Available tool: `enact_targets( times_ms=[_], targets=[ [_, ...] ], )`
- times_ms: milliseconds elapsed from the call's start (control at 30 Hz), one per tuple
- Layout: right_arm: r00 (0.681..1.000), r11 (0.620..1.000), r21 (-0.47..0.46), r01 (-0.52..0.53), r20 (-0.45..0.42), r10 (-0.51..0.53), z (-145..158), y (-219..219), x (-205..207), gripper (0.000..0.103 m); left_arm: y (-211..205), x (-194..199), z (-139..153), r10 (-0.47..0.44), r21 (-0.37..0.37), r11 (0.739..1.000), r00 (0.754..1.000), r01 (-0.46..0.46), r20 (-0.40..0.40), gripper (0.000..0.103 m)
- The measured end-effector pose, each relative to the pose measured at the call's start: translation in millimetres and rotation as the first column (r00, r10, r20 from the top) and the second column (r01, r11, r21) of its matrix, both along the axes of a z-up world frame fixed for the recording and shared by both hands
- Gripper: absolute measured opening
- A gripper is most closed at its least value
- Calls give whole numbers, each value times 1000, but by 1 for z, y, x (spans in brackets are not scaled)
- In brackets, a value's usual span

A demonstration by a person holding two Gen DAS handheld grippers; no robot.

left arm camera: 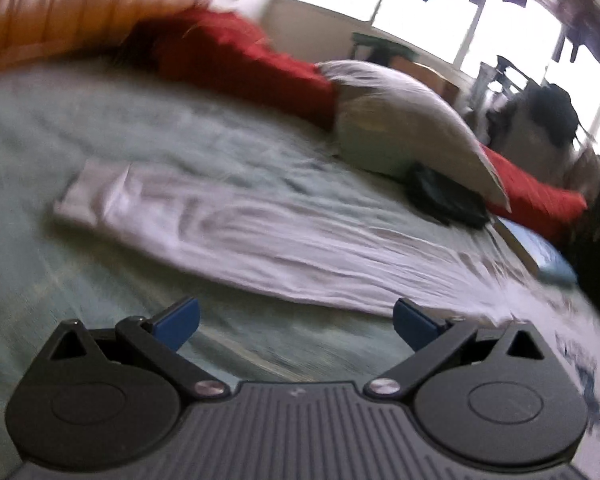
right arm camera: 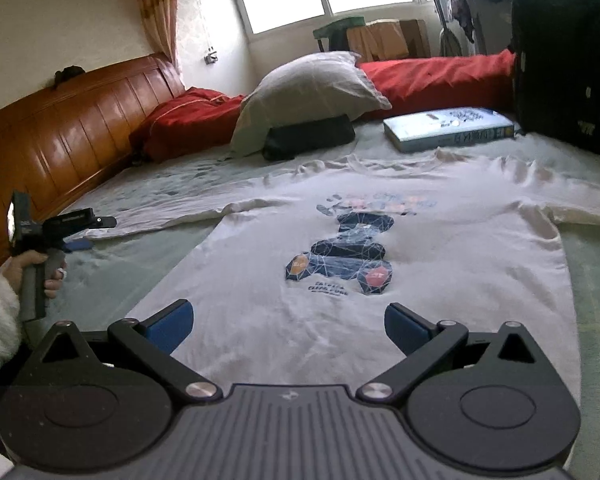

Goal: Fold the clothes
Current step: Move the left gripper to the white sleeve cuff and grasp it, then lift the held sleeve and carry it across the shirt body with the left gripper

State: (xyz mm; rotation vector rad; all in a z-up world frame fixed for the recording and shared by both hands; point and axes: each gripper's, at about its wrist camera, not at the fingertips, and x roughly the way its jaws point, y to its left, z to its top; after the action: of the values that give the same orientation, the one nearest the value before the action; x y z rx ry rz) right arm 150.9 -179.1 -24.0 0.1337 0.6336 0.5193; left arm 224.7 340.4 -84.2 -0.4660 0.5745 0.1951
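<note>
A white long-sleeved T-shirt point(right arm camera: 380, 248) with a dark blue graphic print point(right arm camera: 348, 256) lies spread flat, front up, on the pale green bed sheet point(right arm camera: 148, 256). My right gripper point(right arm camera: 288, 324) is open and empty, hovering over the shirt's bottom hem. My left gripper point(left arm camera: 296, 320) is open and empty, just short of the shirt's left sleeve point(left arm camera: 260, 232), which stretches across the sheet in the blurred left wrist view. The left gripper also shows in the right wrist view point(right arm camera: 76, 236), held in a hand at the far left by the sleeve end.
A wooden headboard point(right arm camera: 60, 128) runs along the left. A grey-white pillow point(right arm camera: 312, 88), a dark pouch point(right arm camera: 308, 136), red bedding point(right arm camera: 432, 76) and a light blue book point(right arm camera: 448, 128) lie beyond the shirt. A black bag point(right arm camera: 568, 60) stands at the right.
</note>
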Motion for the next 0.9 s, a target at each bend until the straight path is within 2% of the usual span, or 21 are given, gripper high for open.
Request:
enact_targets(
  times_ms=[200,333,633,767,900],
  targets=[
    [999,1000,8,21,-35,-20,-7,5,13,103,17,15,-14,-27,-64,998,999,29,36,102],
    [998,999,28,28,-65,-26,-11,7,19,103,34,28,-15,-4,-127,992,997,14,72,102],
    [998,1000,24,14,-54,-13,-10,11,16,103,54,52,-20,94,-167,983,988,-73,122,102],
    [998,999,33,22,-54,-21,-9,9,15,103,47,57,-15,91,-135,988,990,-76,109,102],
    [998,999,38,8,-58,-6,-6,8,13,103,48,63,-3,89,-175,982,990,-69,113,102]
  ],
)
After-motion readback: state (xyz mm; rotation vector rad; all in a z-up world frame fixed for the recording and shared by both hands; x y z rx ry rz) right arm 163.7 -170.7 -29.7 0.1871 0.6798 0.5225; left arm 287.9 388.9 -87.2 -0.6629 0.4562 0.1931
